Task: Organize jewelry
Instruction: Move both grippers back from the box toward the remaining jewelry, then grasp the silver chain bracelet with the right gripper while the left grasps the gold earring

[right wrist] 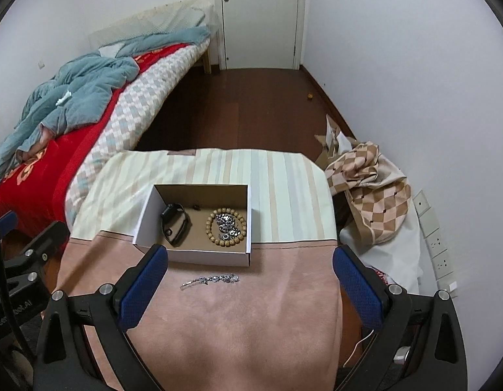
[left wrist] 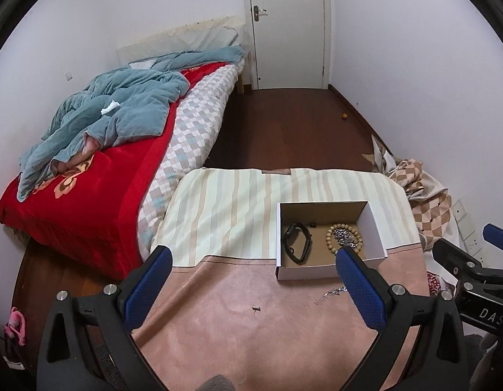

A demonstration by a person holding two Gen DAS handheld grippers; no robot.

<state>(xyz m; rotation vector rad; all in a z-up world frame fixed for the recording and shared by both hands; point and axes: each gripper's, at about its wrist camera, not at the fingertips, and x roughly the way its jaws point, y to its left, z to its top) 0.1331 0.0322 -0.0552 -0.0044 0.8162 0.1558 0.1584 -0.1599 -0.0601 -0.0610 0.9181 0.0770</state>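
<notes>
Both pairs of jaws stand spread and empty, and the right gripper [right wrist: 249,272] looks nearer to the silver chain [right wrist: 209,280], which lies crosswise just ahead between its fingertips, left of centre, short of the open box [right wrist: 192,255] holding the beads [right wrist: 224,227] and watch band [right wrist: 174,223].

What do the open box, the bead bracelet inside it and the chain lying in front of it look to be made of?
Box: cardboard, white outside, raw brown inside, folded walls. Bead bracelet: likely wood, matte tan round beads. Chain: probably metal, silvery with glinting links; too small to be sure.
</notes>
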